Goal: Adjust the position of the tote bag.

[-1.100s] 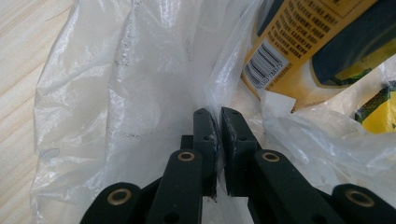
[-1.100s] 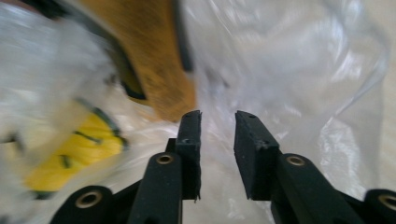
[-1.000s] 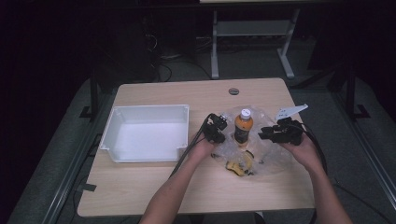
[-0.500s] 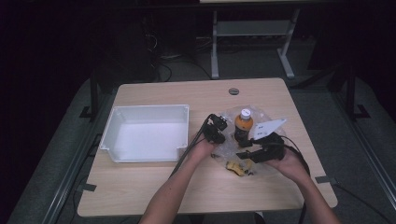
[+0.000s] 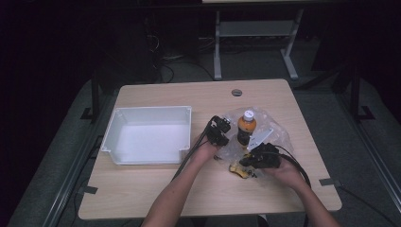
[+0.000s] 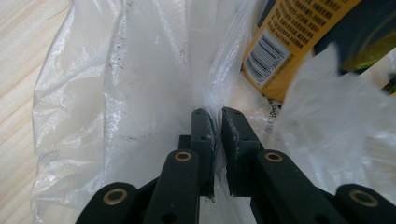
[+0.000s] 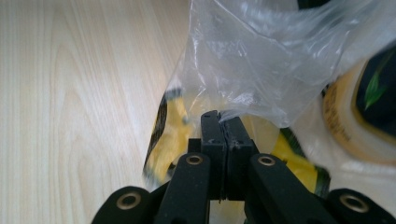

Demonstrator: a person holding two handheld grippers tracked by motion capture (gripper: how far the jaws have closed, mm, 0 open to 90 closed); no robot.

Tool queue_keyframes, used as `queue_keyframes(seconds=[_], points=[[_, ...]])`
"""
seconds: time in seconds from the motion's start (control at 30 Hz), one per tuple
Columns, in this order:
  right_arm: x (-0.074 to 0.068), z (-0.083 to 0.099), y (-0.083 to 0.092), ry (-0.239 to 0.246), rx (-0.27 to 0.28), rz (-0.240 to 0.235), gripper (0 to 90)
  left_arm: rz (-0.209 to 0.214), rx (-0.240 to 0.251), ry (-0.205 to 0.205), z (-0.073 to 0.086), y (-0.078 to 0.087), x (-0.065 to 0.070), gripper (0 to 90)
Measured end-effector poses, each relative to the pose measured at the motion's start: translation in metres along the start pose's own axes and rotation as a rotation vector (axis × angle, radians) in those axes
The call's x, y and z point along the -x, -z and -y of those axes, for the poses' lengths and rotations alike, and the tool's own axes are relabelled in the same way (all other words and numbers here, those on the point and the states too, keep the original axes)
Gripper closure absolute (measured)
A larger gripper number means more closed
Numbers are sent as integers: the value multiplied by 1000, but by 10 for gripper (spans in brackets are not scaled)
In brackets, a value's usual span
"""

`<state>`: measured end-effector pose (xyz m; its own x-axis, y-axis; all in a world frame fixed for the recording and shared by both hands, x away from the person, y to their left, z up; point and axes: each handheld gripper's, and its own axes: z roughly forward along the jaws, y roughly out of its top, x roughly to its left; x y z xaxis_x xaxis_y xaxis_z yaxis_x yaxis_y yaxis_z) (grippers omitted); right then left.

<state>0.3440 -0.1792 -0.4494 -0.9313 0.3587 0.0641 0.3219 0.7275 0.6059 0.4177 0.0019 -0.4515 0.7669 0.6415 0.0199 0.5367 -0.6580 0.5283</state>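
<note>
A clear plastic bag (image 5: 276,135) lies crumpled on the table with an orange bottle (image 5: 246,126) with a white cap standing in it. My left gripper (image 5: 222,135) is at the bag's left edge, shut on a fold of film (image 6: 140,84) beside the bottle's yellow label (image 6: 299,42). My right gripper (image 5: 244,163) is at the bag's front, next to a yellow, banana-like thing (image 5: 238,171). Its jaws have just been closing and now pinch the bag's film (image 7: 261,56) at their tips (image 7: 220,116), with the yellow thing (image 7: 175,135) behind the film.
An empty white tray (image 5: 151,109) stands to the left of the left hand. The wooden table (image 5: 189,189) has a round cable hole (image 5: 236,92) at its back edge. Black cables trail from both grippers toward the front.
My right gripper came from the right of the bottle down to the bag's front edge by the yellow thing and closed there. The left gripper kept still on the bag.
</note>
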Motion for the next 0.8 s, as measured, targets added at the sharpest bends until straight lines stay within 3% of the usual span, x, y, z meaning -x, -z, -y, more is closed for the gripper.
queue_keyframes(seconds=[0.53,0.8], points=[[-9,22,4,-27,-13,-18,899,-10,-4,-11,0,0,0,822],[-14,22,15,-44,47,-17,834,0,16,4,-1,3,0,776]])
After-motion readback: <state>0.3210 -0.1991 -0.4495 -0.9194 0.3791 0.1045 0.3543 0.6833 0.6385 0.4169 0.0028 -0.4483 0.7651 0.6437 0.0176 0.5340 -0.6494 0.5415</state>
